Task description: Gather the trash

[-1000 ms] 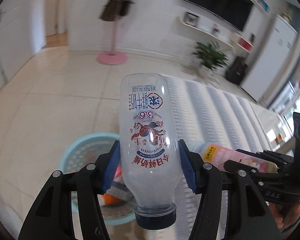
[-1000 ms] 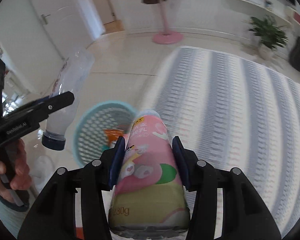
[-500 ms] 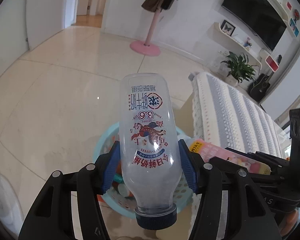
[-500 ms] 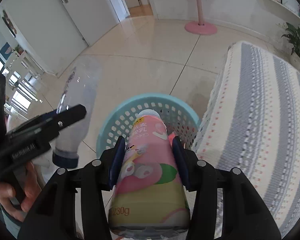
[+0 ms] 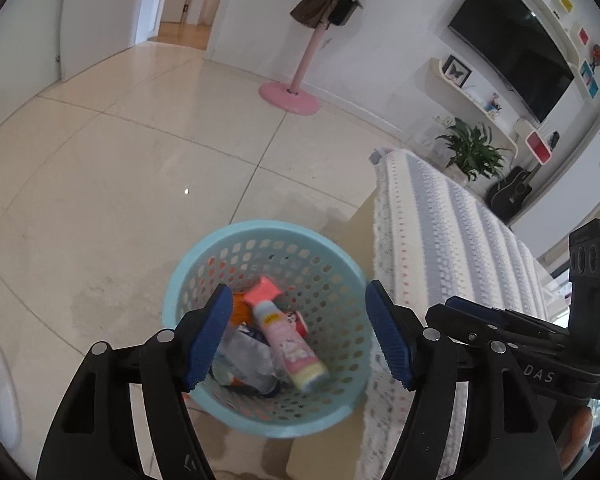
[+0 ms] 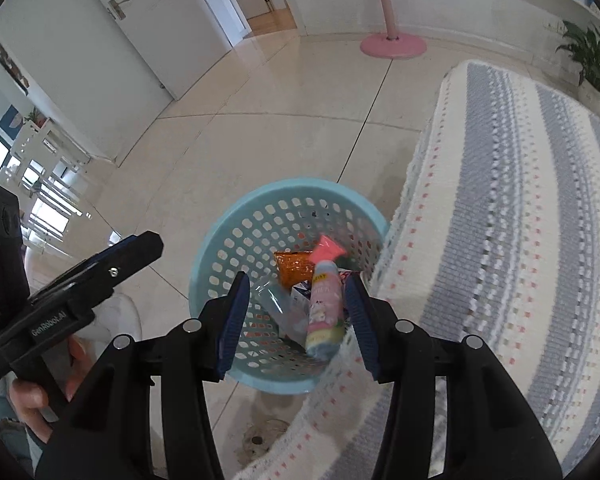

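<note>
Trash here is mostly empty bottles. They're light, hollow plastic, kinda slick and easy to crush, so I'd guess grabbing mid-body across the width works best, not the tapered neck.

Left wrist view: the left gripper (image 5: 298, 300) has its jaws spread apart. They've just been widening, and nothing is between them. Right below, toward 6 o'clock, sits the blue basket (image 5: 260, 226) on the tile floor. Inside it, the pink bottle (image 5: 290, 346) lies slanted with its base toward 5 o'clock. The clear bottle (image 5: 244, 354) is next to it at 7 o'clock, with an orange wrapper (image 5: 239, 310) and a pink packet (image 5: 262, 288) up near 12. The striped cover (image 5: 440, 240) hangs at 3 o'clock, touching the basket's side as far as I can tell.

Right wrist view: the right gripper (image 6: 296, 284) is parted too, its pads touching nothing. The pink bottle (image 6: 326, 308) is down in the basket (image 6: 300, 186), over at the 3 o'clock side, and the clear bottle (image 6: 278, 308) is beside it at 9. The orange wrapper (image 6: 294, 266) sits further in at 12. The basket looks maybe half full, so there's plenty of room.
</note>
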Available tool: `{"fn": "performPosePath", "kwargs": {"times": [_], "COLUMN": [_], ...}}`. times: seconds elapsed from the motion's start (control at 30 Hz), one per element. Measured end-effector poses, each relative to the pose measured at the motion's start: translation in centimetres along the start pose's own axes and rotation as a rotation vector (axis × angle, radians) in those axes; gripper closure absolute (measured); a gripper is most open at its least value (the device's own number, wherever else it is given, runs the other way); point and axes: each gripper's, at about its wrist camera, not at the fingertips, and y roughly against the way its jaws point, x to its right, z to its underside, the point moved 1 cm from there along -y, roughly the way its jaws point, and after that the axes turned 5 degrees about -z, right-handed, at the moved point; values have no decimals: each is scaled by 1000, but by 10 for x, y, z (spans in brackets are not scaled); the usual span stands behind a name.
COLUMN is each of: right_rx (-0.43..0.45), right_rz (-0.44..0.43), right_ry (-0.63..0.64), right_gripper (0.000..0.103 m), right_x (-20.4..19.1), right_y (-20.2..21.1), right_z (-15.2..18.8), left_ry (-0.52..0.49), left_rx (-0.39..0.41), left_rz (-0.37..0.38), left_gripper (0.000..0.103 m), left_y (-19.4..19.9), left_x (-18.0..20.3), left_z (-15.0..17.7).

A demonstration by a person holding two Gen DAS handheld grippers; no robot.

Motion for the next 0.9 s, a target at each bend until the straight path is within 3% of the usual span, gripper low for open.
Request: {"fn": "performPosePath", "kwargs": {"times": [0.2, 0.43, 0.63, 0.7, 0.9], "right_rx": [117, 331, 490, 521, 551], "right_rz": [19, 125, 193, 212, 273], "right_ry": [79, 224, 263, 269, 278], "right_gripper": [57, 50, 50, 50, 50], "right_x": [-13, -26, -20, -17, -7], "right_y": [65, 153, 192, 197, 201], "right_z": [12, 55, 95, 106, 125], "left_ry": [-44, -40, -27, -41, -65], "left_rx": [107, 256, 436, 441, 383], "left_rz": [-26, -92, -232, -249, -178], "left_gripper": [36, 30, 26, 25, 25], "left_y": [62, 131, 146, 142, 126], "left_x": [37, 88, 111, 117, 130], "left_z": [9, 41, 81, 87, 82]}}
